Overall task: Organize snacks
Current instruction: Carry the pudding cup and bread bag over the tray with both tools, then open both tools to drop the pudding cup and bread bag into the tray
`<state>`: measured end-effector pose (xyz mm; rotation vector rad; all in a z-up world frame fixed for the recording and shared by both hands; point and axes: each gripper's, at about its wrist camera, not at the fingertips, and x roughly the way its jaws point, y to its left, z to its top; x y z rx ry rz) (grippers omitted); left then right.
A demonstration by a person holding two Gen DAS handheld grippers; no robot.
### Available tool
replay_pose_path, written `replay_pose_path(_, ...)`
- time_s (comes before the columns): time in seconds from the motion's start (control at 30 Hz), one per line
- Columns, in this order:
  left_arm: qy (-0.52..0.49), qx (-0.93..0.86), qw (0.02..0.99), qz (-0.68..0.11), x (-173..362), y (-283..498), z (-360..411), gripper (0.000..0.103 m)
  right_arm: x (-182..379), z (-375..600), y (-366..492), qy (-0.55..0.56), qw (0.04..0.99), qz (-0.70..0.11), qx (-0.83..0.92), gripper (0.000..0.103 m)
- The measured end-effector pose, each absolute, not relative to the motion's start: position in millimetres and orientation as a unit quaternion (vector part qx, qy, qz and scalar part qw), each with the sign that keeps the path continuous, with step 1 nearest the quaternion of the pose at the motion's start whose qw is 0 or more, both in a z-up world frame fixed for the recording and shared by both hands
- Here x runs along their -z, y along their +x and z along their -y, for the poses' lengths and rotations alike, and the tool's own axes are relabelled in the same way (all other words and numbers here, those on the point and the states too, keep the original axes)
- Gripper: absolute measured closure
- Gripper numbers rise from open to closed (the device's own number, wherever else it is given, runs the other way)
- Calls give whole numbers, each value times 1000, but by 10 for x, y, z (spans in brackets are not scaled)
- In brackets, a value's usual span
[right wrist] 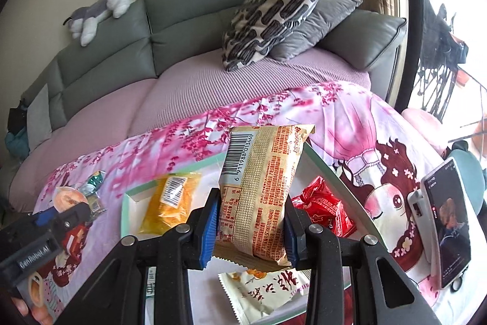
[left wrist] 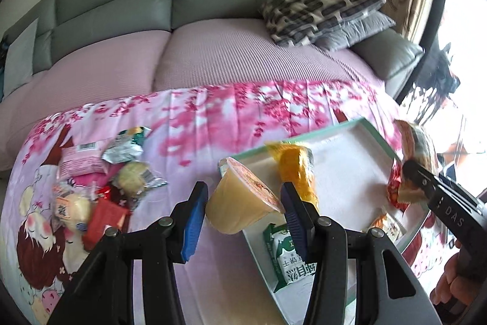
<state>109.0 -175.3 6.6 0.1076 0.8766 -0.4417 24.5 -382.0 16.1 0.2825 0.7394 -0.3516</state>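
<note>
Snacks in crinkled foil and clear plastic wrappers (left wrist: 100, 181) lie heaped on the pink cherry-blossom cartoon tablecloth (left wrist: 213, 118) at about 9 o'clock in the left wrist view, touching and overlapping one another; single items there are hard to tell apart.

Left gripper (left wrist: 243, 203): black frame, blue pads. Its jaws are clamped on a pale yellow translucent jelly cup with an orange printed foil lid (left wrist: 240, 203), tilted, lid facing up and to the right. The cup hangs over the near left edge of the shallow white cardboard tray with a mint-green rim (left wrist: 350, 124).

Inside the tray, left wrist view: an orange-yellow plastic snack pouch (left wrist: 296, 169) at 12 o'clock from the cup, and a green-and-white biscuit packet with printed characters (left wrist: 287, 258) at 5 o'clock from it.

Right gripper (right wrist: 251, 218): same build. Its pads press on both sides of a tall beige bread packet with red print and a barcode (right wrist: 261, 188), held upright above the tray. Seen from the right wrist view, red foil sweet wrappers (right wrist: 322, 209) lie in the tray at 3 o'clock from the packet, and a white sachet with orange print (right wrist: 268, 291) lies at 6 o'clock, under the jaws.

White smartphone with a lit screen (right wrist: 447, 227) stands propped on the cloth at the far right, well apart from the tray.
</note>
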Motion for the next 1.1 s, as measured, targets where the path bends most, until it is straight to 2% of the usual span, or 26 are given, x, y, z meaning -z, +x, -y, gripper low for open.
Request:
replay_pose_path(0.5,98,215,861,-451,414,1499,2172,52,242,3807,608,147,886,-413,154,64)
replay_pose_path(1.1,107,224,855,-455,462,1467,2384,52,379,3829,705,143,875,-435,156,64)
